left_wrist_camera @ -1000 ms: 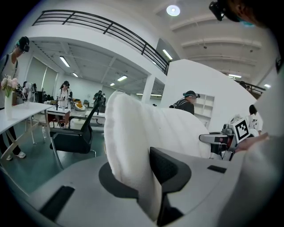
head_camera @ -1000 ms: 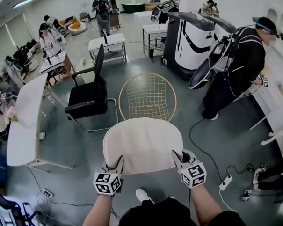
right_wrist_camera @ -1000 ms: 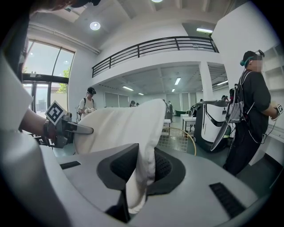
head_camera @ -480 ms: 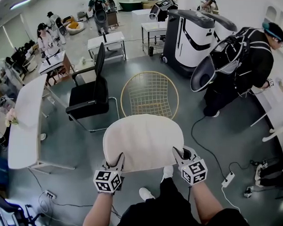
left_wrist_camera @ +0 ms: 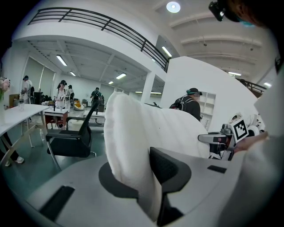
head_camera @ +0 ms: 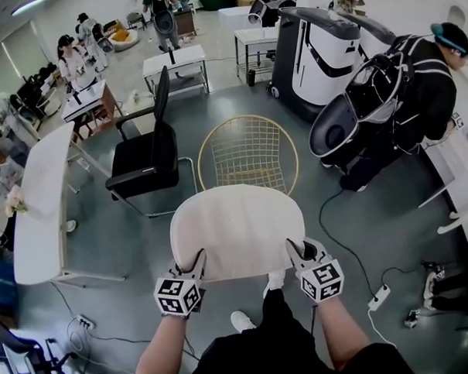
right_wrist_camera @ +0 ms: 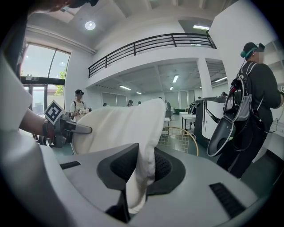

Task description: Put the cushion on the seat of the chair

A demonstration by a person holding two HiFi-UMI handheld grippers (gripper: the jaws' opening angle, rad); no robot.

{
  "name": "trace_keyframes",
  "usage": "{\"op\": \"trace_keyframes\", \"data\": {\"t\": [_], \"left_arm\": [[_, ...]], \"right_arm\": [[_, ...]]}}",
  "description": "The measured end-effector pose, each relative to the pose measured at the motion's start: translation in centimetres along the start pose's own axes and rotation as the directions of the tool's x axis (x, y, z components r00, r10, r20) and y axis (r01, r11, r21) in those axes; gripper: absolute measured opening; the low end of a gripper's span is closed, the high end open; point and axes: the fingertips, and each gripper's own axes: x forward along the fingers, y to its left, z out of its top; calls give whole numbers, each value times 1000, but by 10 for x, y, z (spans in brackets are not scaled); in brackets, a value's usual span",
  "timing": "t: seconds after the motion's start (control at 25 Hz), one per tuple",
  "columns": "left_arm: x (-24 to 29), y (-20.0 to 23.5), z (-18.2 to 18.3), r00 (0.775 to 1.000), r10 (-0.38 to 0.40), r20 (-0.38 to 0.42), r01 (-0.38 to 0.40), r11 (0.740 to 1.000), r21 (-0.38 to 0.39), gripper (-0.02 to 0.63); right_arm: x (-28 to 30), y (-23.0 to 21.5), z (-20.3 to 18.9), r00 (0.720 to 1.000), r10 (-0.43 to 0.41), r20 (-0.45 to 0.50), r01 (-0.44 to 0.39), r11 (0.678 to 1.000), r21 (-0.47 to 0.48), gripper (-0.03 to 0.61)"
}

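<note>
A round cream cushion (head_camera: 238,230) hangs in the air in front of me, held by its near edge at both corners. My left gripper (head_camera: 196,264) is shut on the cushion's left near edge (left_wrist_camera: 133,164). On the right near edge (right_wrist_camera: 140,168) my right gripper (head_camera: 295,255) is shut too. Beyond the cushion stands the gold wire chair (head_camera: 248,153) with its round mesh seat bare, and the chair's rim (right_wrist_camera: 188,133) shows past the cushion in the right gripper view.
A black office chair (head_camera: 146,159) stands left of the wire chair. A long white table (head_camera: 41,205) runs along the left. A person with a backpack (head_camera: 412,93) stands at right beside a large white machine (head_camera: 317,62). Cables and a power strip (head_camera: 379,297) lie on the floor at right.
Both grippers have carried the cushion forward toward the wire chair, still gripping it. The person at right has shifted, and my foot has stepped forward beneath the cushion.
</note>
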Motion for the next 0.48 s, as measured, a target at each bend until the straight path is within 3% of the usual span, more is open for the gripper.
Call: {"op": "trace_keyframes", "data": {"t": [0.48], "left_arm": [[96,9,16,1000,10,-28,-10,1000,-23,97]], "right_arm": [[63,-83,5,999,21,-44,-20,1000,19,64]]}}
